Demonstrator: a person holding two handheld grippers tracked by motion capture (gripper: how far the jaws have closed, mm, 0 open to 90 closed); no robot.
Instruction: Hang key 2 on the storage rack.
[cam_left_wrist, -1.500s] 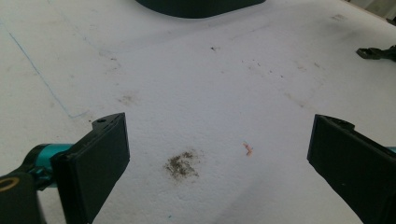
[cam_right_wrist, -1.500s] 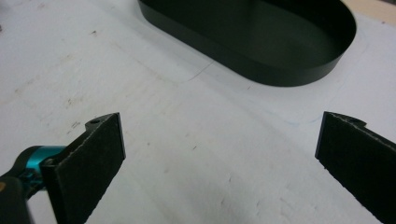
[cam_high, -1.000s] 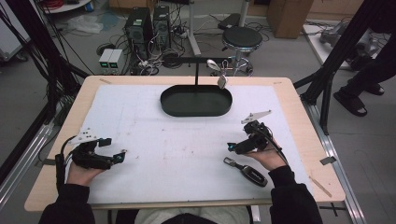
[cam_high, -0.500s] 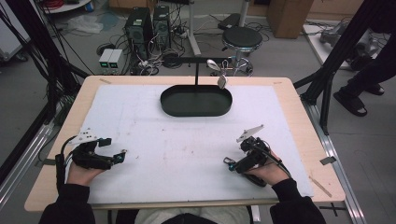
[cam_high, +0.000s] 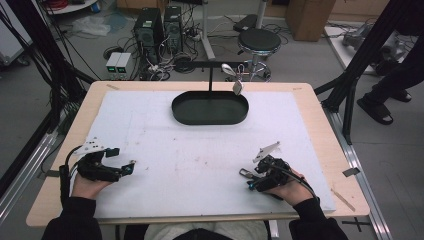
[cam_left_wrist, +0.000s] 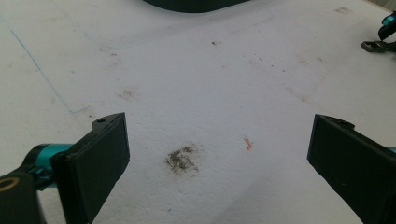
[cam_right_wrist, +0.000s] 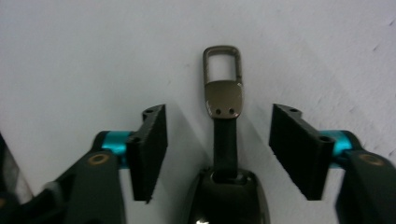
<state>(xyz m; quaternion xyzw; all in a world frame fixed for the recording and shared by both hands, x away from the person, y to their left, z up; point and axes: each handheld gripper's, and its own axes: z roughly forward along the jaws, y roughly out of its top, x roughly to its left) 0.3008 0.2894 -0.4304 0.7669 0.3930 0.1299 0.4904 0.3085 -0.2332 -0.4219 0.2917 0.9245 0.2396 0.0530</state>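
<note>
Jaws of the right gripper stand apart, straddling a black key fob that lies flat on the white mat, its strap and metal clasp pointing ahead, untouched. Left gripper rests at the mat's near left, jaws wide apart over bare mat.

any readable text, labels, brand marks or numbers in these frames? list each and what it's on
None readable.
Car key fob between the right gripper jaws: no brand mark visible on its metal clasp or strap.
Computer towers on the floor beyond the table: any labels are too small to read.
White mat: only stains and faint lines.
</note>
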